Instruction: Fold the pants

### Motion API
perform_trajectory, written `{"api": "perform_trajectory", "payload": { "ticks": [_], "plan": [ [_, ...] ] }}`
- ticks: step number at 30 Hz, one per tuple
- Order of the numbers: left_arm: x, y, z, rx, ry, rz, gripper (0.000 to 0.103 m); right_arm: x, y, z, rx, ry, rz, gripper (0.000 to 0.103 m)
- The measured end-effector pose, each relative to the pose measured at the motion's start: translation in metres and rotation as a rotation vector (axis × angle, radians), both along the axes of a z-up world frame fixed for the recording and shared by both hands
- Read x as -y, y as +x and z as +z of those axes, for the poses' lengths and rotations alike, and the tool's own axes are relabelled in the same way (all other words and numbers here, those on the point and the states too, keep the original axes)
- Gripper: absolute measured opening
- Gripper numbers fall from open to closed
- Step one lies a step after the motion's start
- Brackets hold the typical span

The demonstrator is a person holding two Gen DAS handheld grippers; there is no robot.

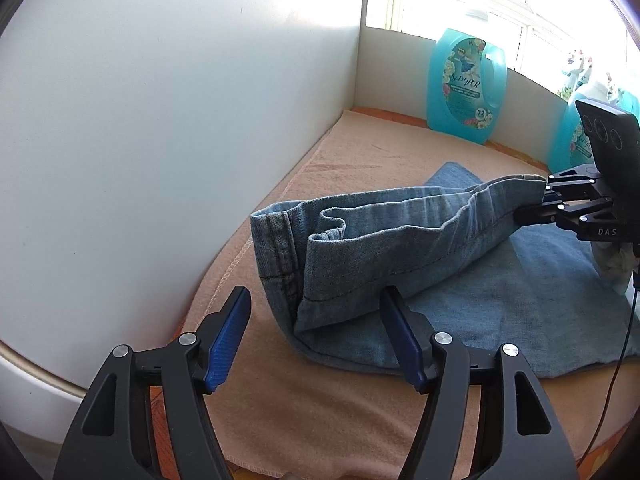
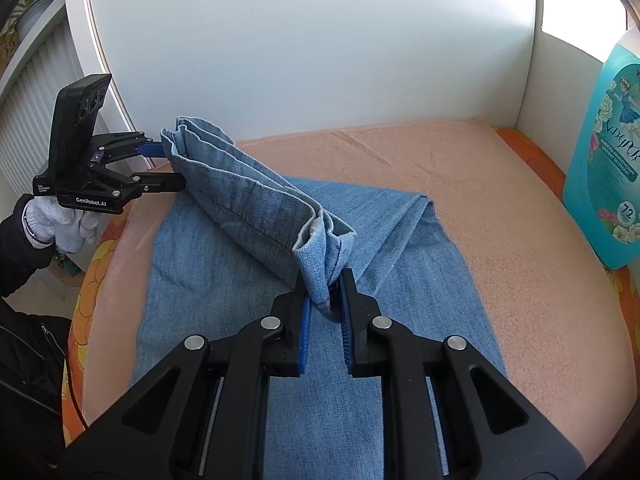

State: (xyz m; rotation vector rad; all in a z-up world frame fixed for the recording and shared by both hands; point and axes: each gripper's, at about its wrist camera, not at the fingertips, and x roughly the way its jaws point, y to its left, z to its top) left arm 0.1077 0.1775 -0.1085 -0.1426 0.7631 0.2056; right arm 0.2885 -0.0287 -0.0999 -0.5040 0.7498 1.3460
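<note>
My right hand-held gripper (image 2: pixel 325 294) pinches the jeans (image 2: pixel 256 200) hem above the peach towel (image 2: pixel 500 216); my left hand-held gripper (image 1: pixel 316 308) stands spread, the hem's other end between its fingers, unpressed.

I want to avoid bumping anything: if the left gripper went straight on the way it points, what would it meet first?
Most likely the folded denim hem of the pants, lying just ahead between the open jaws of the left gripper; the depth is hard to judge.
</note>
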Motion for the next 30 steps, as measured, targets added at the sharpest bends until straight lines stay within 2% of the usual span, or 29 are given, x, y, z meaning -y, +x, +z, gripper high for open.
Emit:
{"api": "perform_trajectory", "payload": {
  "ticks": [3, 5, 6, 9, 10, 12, 14, 16, 17, 18, 21, 25, 27, 29, 30],
  "plan": [
    [-0.009, 0.005, 0.000, 0.017, -0.044, -0.001, 0.069, -0.002, 0.000, 0.005, -0.006, -0.008, -0.006, 0.014],
    [-0.010, 0.003, 0.004, 0.074, -0.086, -0.010, 0.068, -0.005, 0.001, 0.005, -0.008, -0.012, -0.010, 0.014],
    [-0.010, 0.001, 0.006, 0.097, -0.095, -0.012, 0.063, -0.006, 0.001, 0.004, -0.009, -0.012, -0.012, 0.014],
    [0.003, 0.003, 0.008, 0.092, -0.063, -0.087, 0.035, -0.007, 0.001, 0.003, -0.009, -0.015, -0.017, 0.014],
    [0.007, 0.004, 0.007, 0.076, -0.049, -0.101, 0.035, -0.007, 0.000, 0.003, -0.008, -0.016, -0.017, 0.014],
    [0.006, 0.006, 0.005, 0.049, -0.030, -0.078, 0.035, -0.008, 0.000, 0.002, -0.007, -0.018, -0.016, 0.014],
    [-0.002, 0.009, 0.004, 0.030, -0.049, -0.047, 0.036, -0.008, -0.002, 0.001, -0.002, -0.019, -0.015, 0.014],
    [-0.010, 0.014, 0.006, 0.014, -0.078, -0.011, 0.051, -0.009, -0.004, -0.001, 0.007, -0.024, -0.011, 0.014],
    [-0.012, 0.017, 0.007, 0.005, -0.076, 0.008, 0.068, -0.008, -0.004, -0.001, 0.008, -0.024, -0.011, 0.014],
    [-0.014, 0.019, 0.009, 0.003, -0.075, 0.022, 0.071, -0.008, -0.003, -0.002, 0.004, -0.023, -0.012, 0.014],
    [-0.024, 0.021, 0.008, -0.022, -0.107, 0.038, 0.071, -0.008, -0.003, -0.003, -0.003, -0.019, -0.014, 0.014],
    [-0.032, 0.033, 0.000, -0.062, -0.190, 0.036, 0.071, -0.008, -0.001, -0.004, -0.005, -0.012, -0.011, 0.014],
    [-0.034, 0.035, -0.003, -0.064, -0.229, 0.032, 0.071, -0.008, 0.000, -0.005, -0.008, -0.007, -0.011, 0.014],
    [-0.032, 0.035, -0.003, -0.054, -0.236, 0.027, 0.071, -0.007, 0.000, -0.006, -0.009, -0.005, -0.010, 0.014],
    [-0.030, 0.035, -0.001, -0.045, -0.235, 0.022, 0.067, -0.006, 0.000, -0.007, -0.008, -0.004, -0.010, 0.014]
  ]
}}
